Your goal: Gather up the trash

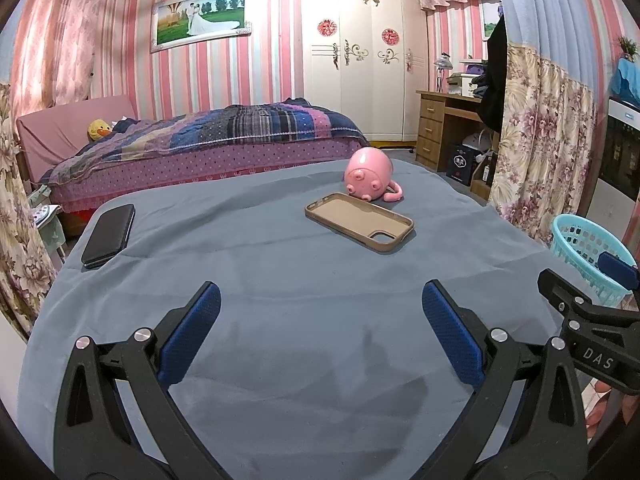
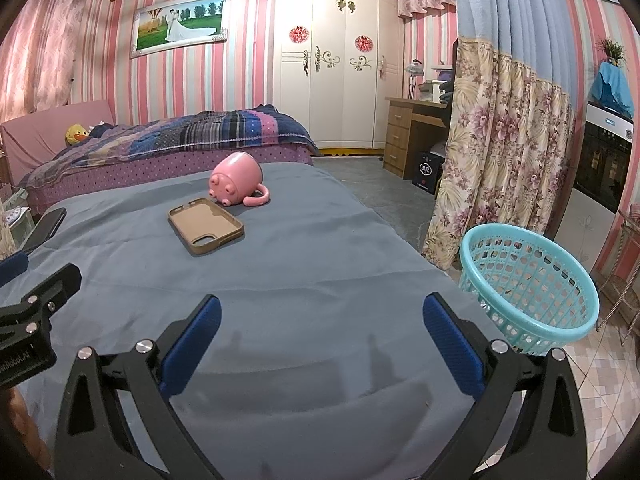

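Even indoor light, soft shadows on cloth, sharp focus, fisheye-bent dark corners

Our right gripper [image 2: 320, 332] hangs with its jaws spread wide over the blue-grey cloth [image 2: 304, 264]. At eleven o'clock we see a phone case [image 2: 206, 226] touching a tipped pink mug [image 2: 236, 180]; at three o'clock, a turquoise basket [image 2: 528, 284].

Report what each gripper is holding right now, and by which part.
Nothing is held. The left gripper and right gripper both hang open over the blue-grey cloth, with nothing between their pads.
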Demonstrator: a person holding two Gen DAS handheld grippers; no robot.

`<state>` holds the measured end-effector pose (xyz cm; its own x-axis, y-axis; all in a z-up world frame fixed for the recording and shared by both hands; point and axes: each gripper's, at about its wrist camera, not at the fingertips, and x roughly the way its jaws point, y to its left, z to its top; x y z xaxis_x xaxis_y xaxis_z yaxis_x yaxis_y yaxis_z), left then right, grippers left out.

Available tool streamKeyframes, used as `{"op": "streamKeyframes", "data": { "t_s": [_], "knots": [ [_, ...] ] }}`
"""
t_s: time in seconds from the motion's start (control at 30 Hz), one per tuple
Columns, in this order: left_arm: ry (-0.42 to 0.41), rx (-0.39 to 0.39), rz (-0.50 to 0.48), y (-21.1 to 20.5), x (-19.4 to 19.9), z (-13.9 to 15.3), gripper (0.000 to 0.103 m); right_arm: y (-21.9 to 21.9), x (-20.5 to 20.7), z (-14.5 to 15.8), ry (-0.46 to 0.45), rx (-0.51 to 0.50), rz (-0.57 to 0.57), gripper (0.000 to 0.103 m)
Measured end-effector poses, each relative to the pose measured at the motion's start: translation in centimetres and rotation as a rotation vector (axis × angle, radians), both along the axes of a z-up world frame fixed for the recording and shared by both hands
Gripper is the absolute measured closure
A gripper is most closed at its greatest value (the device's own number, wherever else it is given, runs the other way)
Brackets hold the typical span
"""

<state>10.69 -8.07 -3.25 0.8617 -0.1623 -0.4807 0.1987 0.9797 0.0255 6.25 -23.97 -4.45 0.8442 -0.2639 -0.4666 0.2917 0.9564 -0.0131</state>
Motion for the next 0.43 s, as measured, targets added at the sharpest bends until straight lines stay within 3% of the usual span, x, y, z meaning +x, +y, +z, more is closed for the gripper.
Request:
{"op": "streamKeyframes", "data": {
  "t_s": [0.43],
  "knots": [
    [0.0, 0.003, -0.016, -0.35, -0.12, -0.07, 0.005, -0.09, 0.02, 0.03, 0.001, 0.002, 0.0, 0.004]
  ]
}}
